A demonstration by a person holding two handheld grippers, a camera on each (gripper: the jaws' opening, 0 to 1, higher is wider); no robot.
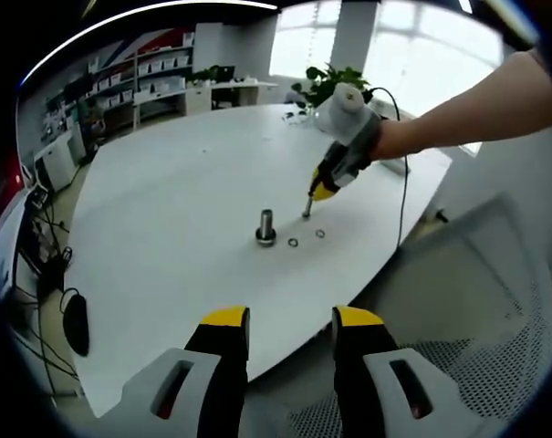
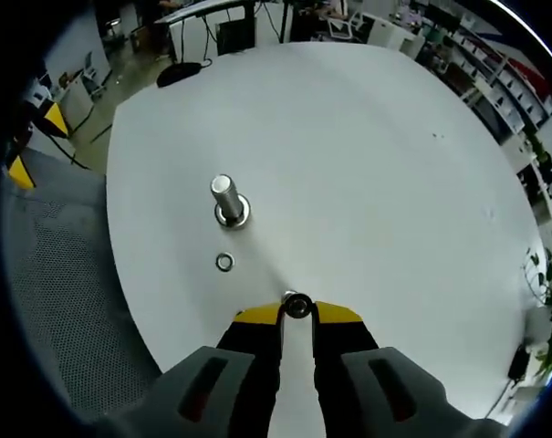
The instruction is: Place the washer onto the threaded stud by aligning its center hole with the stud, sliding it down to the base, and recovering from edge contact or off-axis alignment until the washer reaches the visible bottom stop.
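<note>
Table: I see a large white table (image 2: 367, 146) with rounded corners; its top is bare apart from the small hardware near one edge.
Stud: the threaded stud (image 2: 224, 196) stands upright on the table on a wider round base; in the left gripper view it (image 1: 265, 224) sits just to one side of the loose washers.
Washer in play: a small metal washer (image 2: 297, 305) sits pinched right at the tips of my right gripper, low over the table surface, apart from the stud and not on it.
Spare washer: a second washer (image 2: 224, 263) lies flat on the table between the stud and my right gripper's tips; the left gripper view shows two small rings (image 1: 293, 243) lying on the table near the stud.
Right gripper: my right gripper (image 2: 296, 310) has its yellow-tipped jaws drawn nearly together, clamping the washer. In the left gripper view it (image 1: 307, 212) points down at the table, touching or nearly touching the surface beside the rings, with a bare forearm behind it.
Left gripper: my left gripper (image 1: 290, 319) hangs back off the table edge, jaws spread apart with nothing between them.
Chair: a grey mesh chair (image 1: 494, 301) stands beside the table.
</note>
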